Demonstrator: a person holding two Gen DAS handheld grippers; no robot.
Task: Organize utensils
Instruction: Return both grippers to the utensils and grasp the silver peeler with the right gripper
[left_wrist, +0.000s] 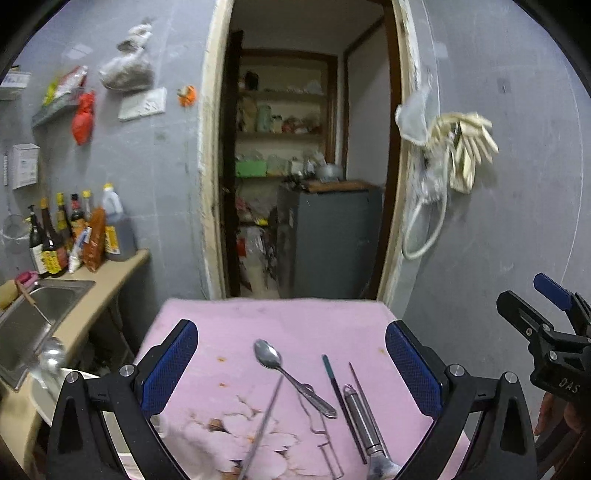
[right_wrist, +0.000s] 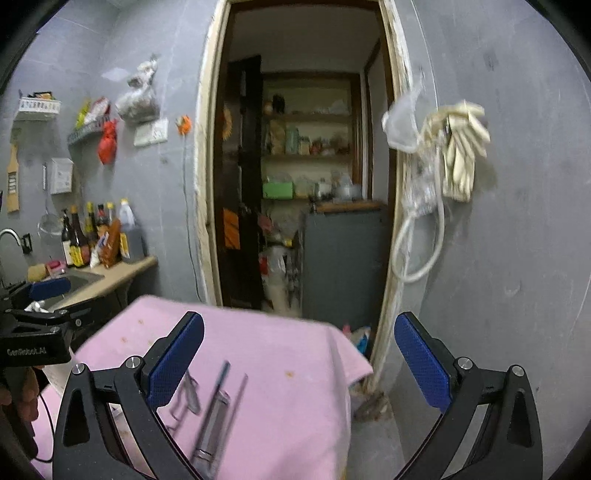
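Utensils, a steel spoon (left_wrist: 275, 360) and what look like thin sticks, lie loose on the pink cloth-covered tabletop (left_wrist: 295, 325), so I hold my left tool (left_wrist: 291, 363) and right tool (right_wrist: 299, 363) wide and empty above them, ready to pick.

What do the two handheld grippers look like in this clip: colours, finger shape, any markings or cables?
Both are matte black frames with silver bolts; each finger carries a flat blue textured pad. Left gripper shows white lettering "GenRobot.AI" on its body in the right wrist view, with a thin black cable below it. Right gripper bears white letters "DAS" in the left wrist view. No sleeves are visible.
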